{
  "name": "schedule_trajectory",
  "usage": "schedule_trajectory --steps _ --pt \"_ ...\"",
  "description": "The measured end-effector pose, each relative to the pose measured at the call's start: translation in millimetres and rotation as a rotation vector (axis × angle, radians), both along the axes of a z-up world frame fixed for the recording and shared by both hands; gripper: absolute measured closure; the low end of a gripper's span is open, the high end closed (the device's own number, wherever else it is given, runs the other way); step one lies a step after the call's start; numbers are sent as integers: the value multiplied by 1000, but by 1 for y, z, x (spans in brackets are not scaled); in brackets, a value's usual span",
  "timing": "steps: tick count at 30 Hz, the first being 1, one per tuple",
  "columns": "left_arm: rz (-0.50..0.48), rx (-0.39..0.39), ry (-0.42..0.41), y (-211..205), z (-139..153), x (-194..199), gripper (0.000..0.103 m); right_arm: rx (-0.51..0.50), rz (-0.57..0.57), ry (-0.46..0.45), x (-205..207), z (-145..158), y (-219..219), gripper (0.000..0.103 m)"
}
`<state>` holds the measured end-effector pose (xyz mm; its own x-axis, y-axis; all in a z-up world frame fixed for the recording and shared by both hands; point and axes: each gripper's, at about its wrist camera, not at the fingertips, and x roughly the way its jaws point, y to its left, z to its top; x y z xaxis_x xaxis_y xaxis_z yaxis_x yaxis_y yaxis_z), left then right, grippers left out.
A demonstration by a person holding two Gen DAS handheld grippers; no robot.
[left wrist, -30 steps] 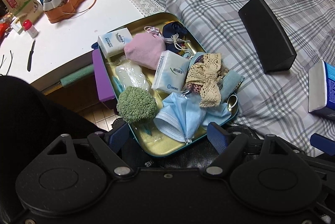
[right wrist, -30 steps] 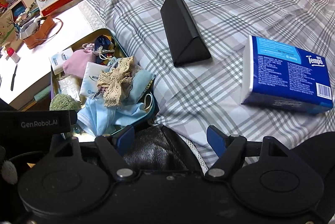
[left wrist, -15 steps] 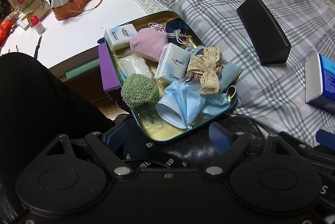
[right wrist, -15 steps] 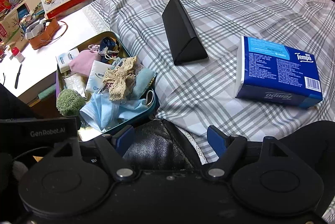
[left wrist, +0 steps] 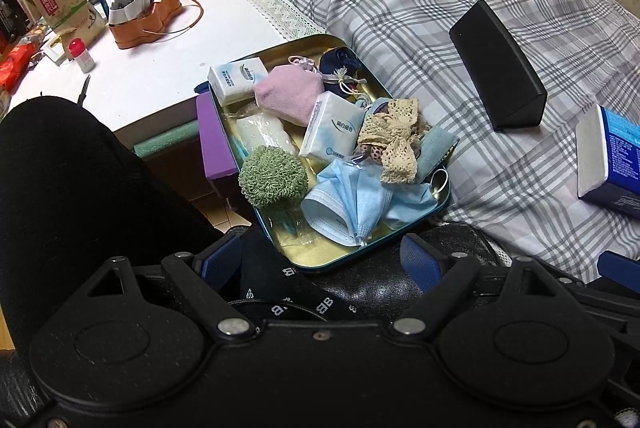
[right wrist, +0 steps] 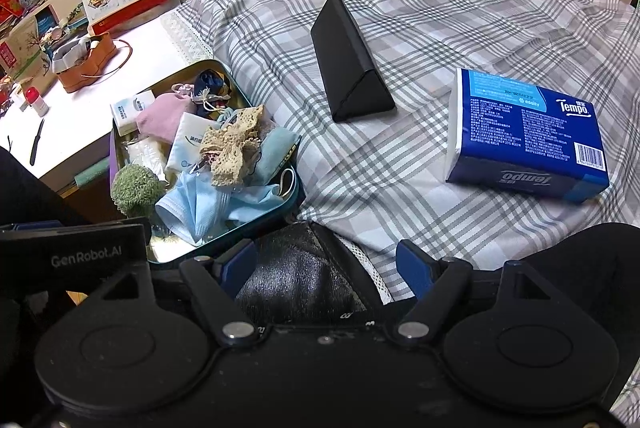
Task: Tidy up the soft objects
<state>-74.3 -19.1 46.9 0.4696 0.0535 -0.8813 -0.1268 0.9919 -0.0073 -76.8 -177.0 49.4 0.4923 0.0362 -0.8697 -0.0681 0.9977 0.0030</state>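
Observation:
A gold tin tray (left wrist: 308,250) rests on the near edge of the plaid bed (left wrist: 420,0). It holds a green knitted ball (left wrist: 273,176), blue face masks (left wrist: 352,204), a beige lace bow (left wrist: 394,144), two tissue packs (left wrist: 332,132), a pink pouch (left wrist: 290,98) and a navy pouch (left wrist: 340,64). My left gripper (left wrist: 320,262) hovers open just short of the tray's near rim, nothing between its fingers. My right gripper (right wrist: 326,266) is open too, over a black leather surface to the right of the tray (right wrist: 224,68). A blue Tempo tissue pack (right wrist: 528,124) lies on the bed.
A black triangular case (right wrist: 348,68) lies on the bed beyond the tray. A purple box (left wrist: 214,140) stands against the tray's left side. The white desk (left wrist: 152,76) at left carries a calendar, an orange holder and a small bottle. A person's black-clad leg (left wrist: 80,180) fills the lower left.
Both grippers have drawn back a little from the tray, which now looks smaller and farther. The left jaws stand slightly wider. Nothing in the tray has moved.

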Motion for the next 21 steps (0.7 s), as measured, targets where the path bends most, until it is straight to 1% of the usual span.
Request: schedule_trajectory --steps 6,21 --pt "-3 6 -5 -2 1 -2 20 -1 -2 -1 0 0 0 26" --pt "-3 -10 16 -2 -4 -5 20 4 -2 3 -4 -2 -2 26"
